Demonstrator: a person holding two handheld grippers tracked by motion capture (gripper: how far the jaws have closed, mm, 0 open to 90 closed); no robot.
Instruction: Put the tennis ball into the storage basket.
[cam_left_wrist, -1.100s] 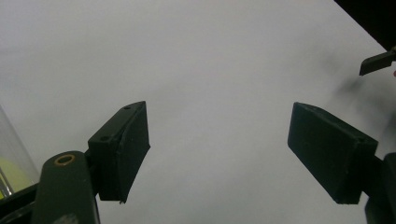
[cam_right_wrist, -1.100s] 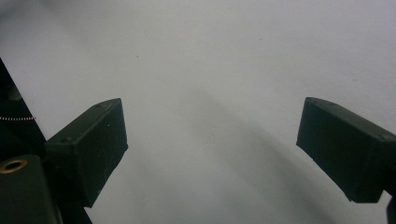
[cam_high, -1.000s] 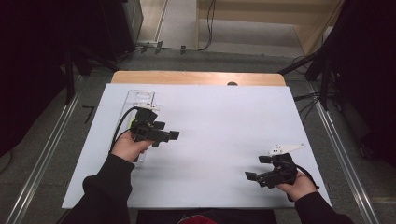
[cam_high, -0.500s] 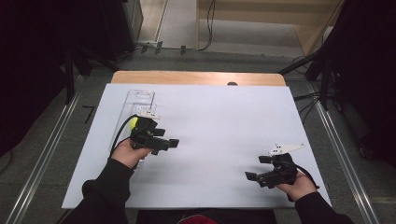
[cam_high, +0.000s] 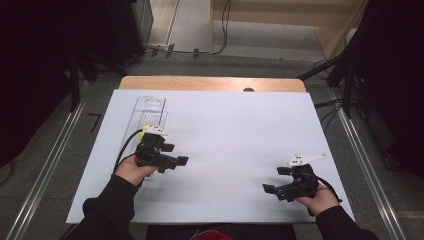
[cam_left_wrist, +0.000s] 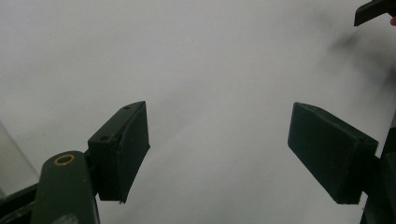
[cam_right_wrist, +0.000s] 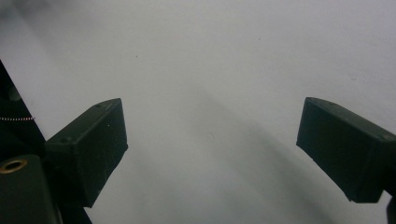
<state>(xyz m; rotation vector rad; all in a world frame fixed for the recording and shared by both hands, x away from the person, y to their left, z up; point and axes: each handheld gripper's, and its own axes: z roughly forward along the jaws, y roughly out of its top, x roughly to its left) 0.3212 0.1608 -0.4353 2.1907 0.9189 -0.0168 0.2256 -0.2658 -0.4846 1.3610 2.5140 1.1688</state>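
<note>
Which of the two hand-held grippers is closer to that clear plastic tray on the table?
The left. The left gripper sits just beside the near end of the clear plastic tray, jaws open and empty. The right gripper is far across the white sheet.

— Any writing, label, brand or number to read here?

— None. The white sheet on the bench (cam_high: 225, 130) is blank, and the clear plastic tray (cam_high: 149, 112) carries no print that can be made out (it is small and glassy from above).

— And on the tools?

— The left hand-held gripper (cam_high: 176, 163) and the right hand-held gripper (cam_high: 276, 181) show no legible marking.
</note>
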